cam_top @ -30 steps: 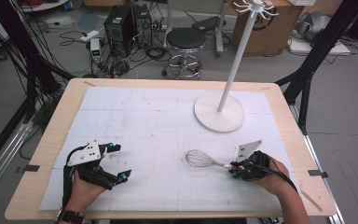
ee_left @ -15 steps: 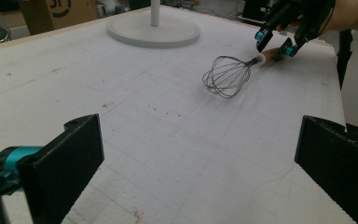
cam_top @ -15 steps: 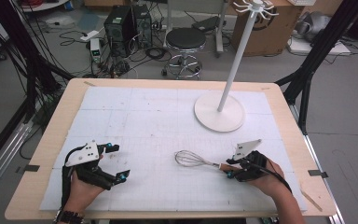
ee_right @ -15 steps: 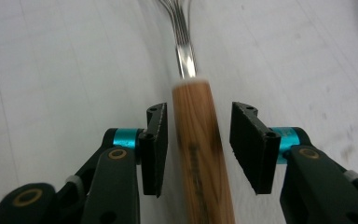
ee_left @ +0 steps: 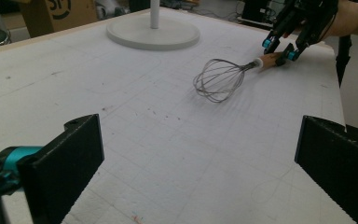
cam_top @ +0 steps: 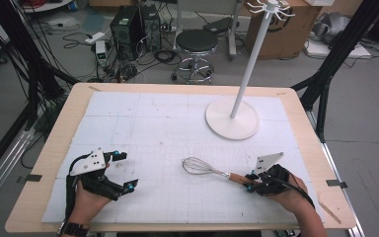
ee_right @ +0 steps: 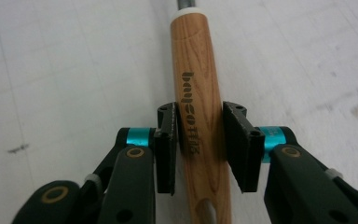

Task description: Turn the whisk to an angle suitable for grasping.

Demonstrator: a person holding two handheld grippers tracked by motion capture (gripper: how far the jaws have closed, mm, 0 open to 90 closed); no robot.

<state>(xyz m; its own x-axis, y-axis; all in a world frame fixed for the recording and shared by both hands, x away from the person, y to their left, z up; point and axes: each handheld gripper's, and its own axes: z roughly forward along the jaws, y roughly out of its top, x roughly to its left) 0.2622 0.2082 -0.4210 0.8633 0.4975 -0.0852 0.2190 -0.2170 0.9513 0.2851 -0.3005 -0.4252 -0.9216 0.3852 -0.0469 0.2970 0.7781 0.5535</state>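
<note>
A whisk [cam_top: 200, 167] with a wire head and a wooden handle [cam_top: 237, 177] lies on the white mat, right of centre near the front. My right gripper [cam_top: 254, 184] is shut on the handle's end, its pads pressing on both sides of the wood [ee_right: 198, 84]. The right gripper [ee_right: 199, 140] holds it low over the mat. The left gripper view shows the whisk [ee_left: 219, 79] far off, with the right gripper [ee_left: 278, 49] at its handle. My left gripper [cam_top: 124, 171] rests at the front left, jaws wide open and empty [ee_left: 200, 158].
A white stand with a round base [cam_top: 232, 120] and a tall pole [cam_top: 251, 59] sits at the back right of the table; its base [ee_left: 153, 33] lies beyond the whisk. A stool [cam_top: 197, 42] and boxes stand on the floor behind.
The whisk has shifted a little to the left with the right gripper on its handle, and more of the handle now shows. The left gripper has stayed put.
</note>
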